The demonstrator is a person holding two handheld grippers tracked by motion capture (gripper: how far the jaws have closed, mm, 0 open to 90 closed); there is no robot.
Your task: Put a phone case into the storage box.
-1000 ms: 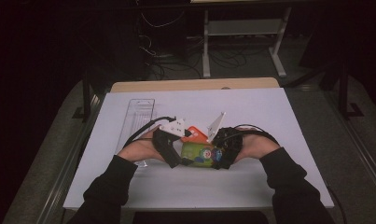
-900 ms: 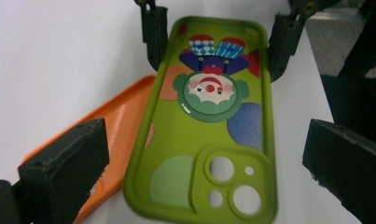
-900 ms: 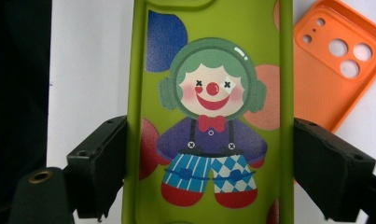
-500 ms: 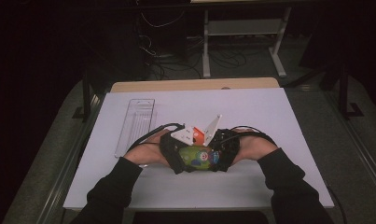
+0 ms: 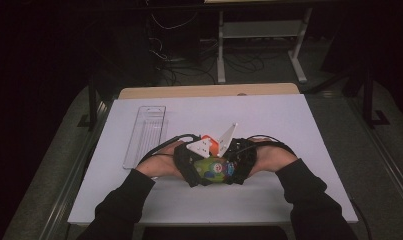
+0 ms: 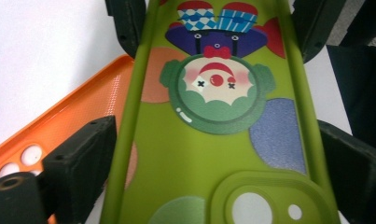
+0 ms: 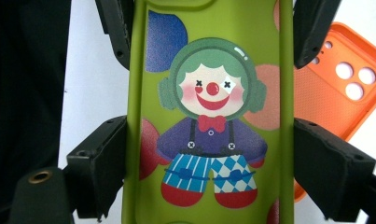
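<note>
White tabletop (image 5: pixel 299 125): left claw (image 5: pixel 189 172) has just closed onto the green case (image 5: pixel 211 169).

White rectangular tabletop sheet (image 5: pixel 299 125), matte, evenly lit from above. Pale wooden table edge (image 5: pixel 209 90) exposed along the far side. Grey floor surface (image 5: pixel 64 165) either side of the table, dim. Dark metal table frame rail (image 5: pixel 91 107) at left. White metal-legged stand (image 5: pixel 261 37) beyond the table, with tangled black cables (image 5: pixel 184 72) on the floor beside it. Surrounding room dark, walls indistinct.
</note>
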